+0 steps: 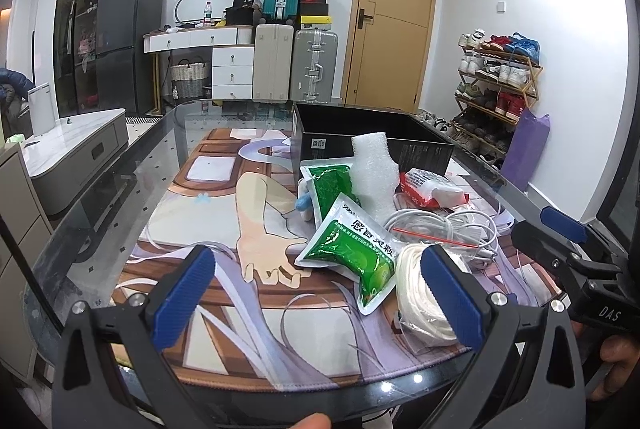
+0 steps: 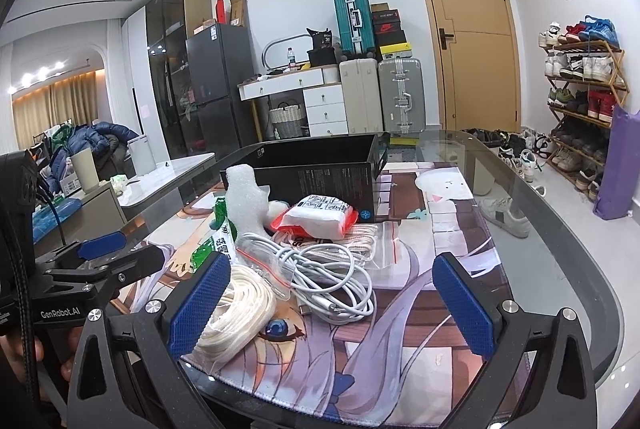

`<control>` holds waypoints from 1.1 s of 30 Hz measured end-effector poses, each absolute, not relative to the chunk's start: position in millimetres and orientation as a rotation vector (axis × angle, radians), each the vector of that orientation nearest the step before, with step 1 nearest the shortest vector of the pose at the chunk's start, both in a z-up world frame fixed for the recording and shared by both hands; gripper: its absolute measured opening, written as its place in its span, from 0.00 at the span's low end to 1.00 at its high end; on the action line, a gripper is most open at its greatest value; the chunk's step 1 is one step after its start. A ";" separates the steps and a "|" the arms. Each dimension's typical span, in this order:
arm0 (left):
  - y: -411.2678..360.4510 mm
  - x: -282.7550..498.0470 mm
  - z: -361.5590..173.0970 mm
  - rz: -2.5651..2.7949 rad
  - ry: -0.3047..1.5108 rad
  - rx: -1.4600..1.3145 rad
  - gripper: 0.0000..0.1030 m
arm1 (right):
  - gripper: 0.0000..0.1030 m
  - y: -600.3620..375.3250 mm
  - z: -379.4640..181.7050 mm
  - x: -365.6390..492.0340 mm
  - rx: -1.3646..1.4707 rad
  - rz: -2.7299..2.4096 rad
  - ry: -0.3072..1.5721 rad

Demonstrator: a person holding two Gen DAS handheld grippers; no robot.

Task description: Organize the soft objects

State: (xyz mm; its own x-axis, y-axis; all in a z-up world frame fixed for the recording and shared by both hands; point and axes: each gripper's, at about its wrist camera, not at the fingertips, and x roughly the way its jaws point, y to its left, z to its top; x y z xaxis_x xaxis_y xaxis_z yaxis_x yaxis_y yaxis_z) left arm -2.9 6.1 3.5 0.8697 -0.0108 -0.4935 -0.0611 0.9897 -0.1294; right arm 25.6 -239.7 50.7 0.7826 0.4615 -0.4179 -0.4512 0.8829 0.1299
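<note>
While both grippers hover above the near edge of the glass table, their blue-padded fingers stand wide apart and hold nothing. The left gripper points over the printed mat toward the heap of soft things; the right gripper faces the same heap from the other side.

From the left wrist view, a green sachet lies at about one o'clock just ahead of the fingers, overlapping a second green sachet behind it. A bagged coil of white rope sits right against the inner face of the left gripper's right finger. Beyond, at one o'clock, a tangle of white cable lies in a clear zip bag, with a red-and-white tissue pack behind it and a piece of white foam standing upright against the heap.

At twelve o'clock the open black box stands on the mat, directly behind the pile, so the foam and tissue pack crowd its front wall.

Farther off are suitcases, a wooden door and a shoe rack.
</note>
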 end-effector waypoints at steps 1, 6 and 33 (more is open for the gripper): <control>5.7 -3.1 3.6 0.021 0.517 -0.146 1.00 | 1.00 -239.6 50.6 25.6 0.024 0.492 0.457; 5.3 -3.7 5.4 0.021 0.512 -0.143 1.00 | 1.00 -239.3 50.7 25.2 0.015 0.493 0.454; 5.9 -4.2 5.3 0.018 0.510 -0.149 1.00 | 1.00 -236.7 48.8 23.2 0.015 0.499 0.460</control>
State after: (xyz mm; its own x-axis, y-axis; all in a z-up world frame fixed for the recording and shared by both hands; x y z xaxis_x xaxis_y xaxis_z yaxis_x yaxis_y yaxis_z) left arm -4.2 5.9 5.3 0.8727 -0.0197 -0.4879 -0.0546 0.9890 -0.1377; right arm 23.2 -236.7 48.8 0.7786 0.4645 -0.4220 -0.4578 0.8803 0.1243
